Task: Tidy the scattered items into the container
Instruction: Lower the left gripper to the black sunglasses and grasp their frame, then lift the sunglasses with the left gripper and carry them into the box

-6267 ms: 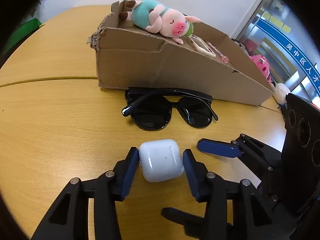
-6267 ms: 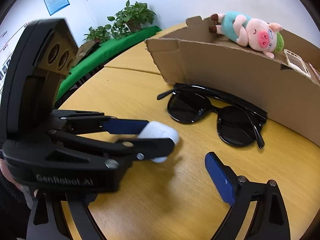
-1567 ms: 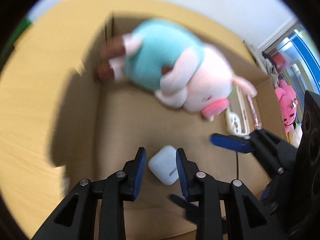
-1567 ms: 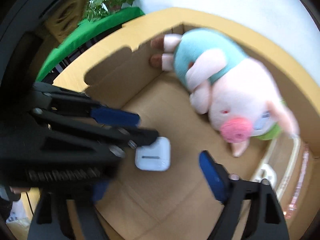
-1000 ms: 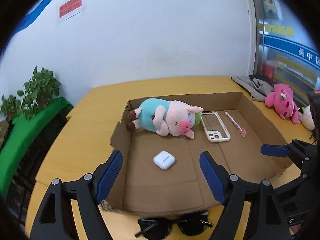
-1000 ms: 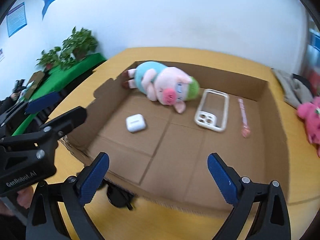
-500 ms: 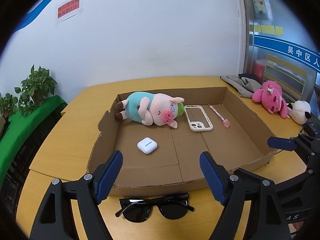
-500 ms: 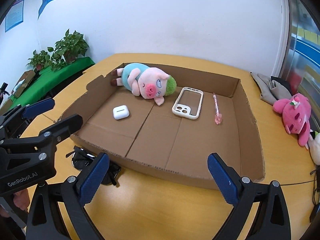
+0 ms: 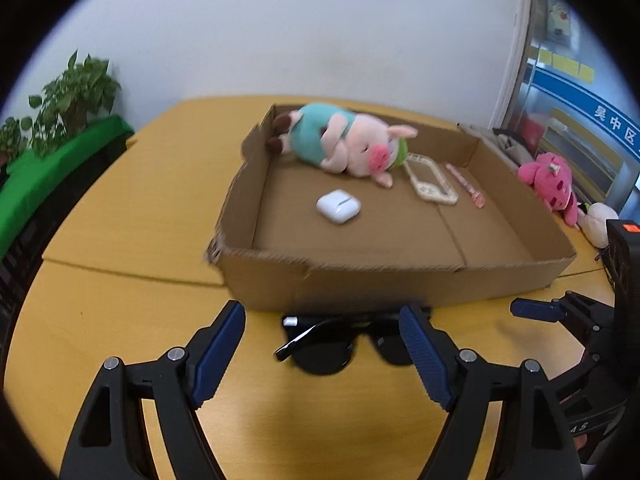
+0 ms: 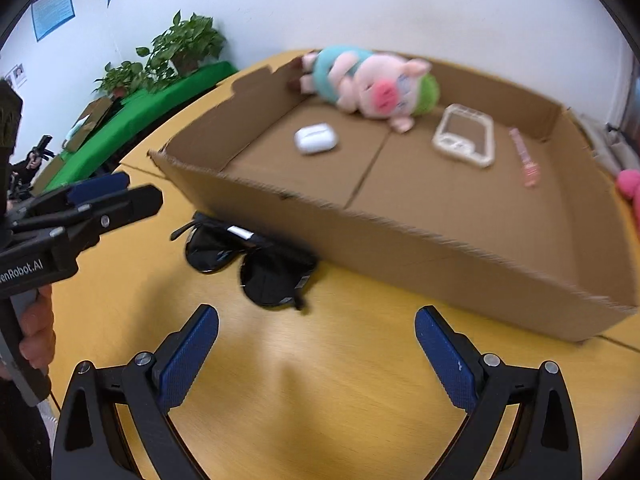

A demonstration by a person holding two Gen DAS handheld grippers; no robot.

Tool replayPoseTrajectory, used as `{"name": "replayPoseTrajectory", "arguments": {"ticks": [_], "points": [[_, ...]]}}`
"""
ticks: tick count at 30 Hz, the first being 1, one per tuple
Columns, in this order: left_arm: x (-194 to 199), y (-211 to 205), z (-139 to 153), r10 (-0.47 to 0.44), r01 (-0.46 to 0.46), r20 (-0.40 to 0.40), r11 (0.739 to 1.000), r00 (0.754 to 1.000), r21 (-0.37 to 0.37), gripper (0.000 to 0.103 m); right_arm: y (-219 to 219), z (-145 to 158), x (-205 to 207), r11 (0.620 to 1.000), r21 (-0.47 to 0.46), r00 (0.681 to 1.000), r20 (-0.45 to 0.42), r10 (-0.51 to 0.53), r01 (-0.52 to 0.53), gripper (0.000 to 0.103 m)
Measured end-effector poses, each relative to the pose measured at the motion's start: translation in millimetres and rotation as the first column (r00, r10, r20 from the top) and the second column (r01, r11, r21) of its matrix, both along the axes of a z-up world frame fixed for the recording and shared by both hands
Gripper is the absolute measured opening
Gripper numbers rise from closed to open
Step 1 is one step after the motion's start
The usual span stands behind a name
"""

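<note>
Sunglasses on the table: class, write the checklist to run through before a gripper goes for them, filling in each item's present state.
1. Left gripper open and empty: ok.
2. Right gripper open and empty: ok.
3. Sunglasses outside the cardboard box, lying on the table against its near wall: ok.
4. Sunglasses folded flat: not ok, one arm sticks out.
5. Bare floor left in the box beside the earbud case: ok.
6. Sharp view of the sunglasses: not ok, both views are blurred.

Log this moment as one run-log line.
left hand-held gripper: open, empty | right hand-held gripper: open, empty | earbud case: in box | sunglasses: on table, outside box
</note>
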State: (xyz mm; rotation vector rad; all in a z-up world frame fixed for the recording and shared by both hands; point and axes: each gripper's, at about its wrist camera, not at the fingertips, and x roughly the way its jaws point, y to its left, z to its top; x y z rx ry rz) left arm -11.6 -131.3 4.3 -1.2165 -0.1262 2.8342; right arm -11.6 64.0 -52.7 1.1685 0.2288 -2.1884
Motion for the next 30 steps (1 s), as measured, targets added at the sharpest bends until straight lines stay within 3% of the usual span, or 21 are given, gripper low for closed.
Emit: {"name": "replayPoseTrajectory", "arguments": {"ticks": [12,18,20,23,26,30], "points": [[-39,-8,-62,-0.137,0.117,0.152,0.984,0.979,0.133,0.078,-49,-42,-14,1.0,0.006,1.0,-0.009,-0.016,0.016,0.1],[-40,9,-67,-0.182,0.176,0.148,0.983,0.972,0.052,0.077,-60,-44,-6,0.997,0.075,0.996,-0.084,0.021,-0.015,0.096],[-41,11,-67,-0.18,0.176,0.148,0.984,0.972,0.041,0.076,-61,-43,-3,0.996,0.084,0.994,-0.103,0.036,-0.027,0.081],[-41,13,-67,-0.173,0.172,0.154,0.985,0.973,0.021,0.072,-61,-41,0,0.995,0.09,0.992,-0.115,0.052,-0.042,0.072],[-39,13,-67,-0.174,0.177,0.159,0.984,0.972,-0.002,0.064,-58,-41,2,0.995,0.09,0.992,-0.115,0.047,-0.036,0.072],[-37,14,-67,-0.178,0.181,0.167,0.983,0.97,-0.002,0.064,-53,-40,8,0.997,0.079,0.993,-0.114,0.035,-0.026,0.071]]}}
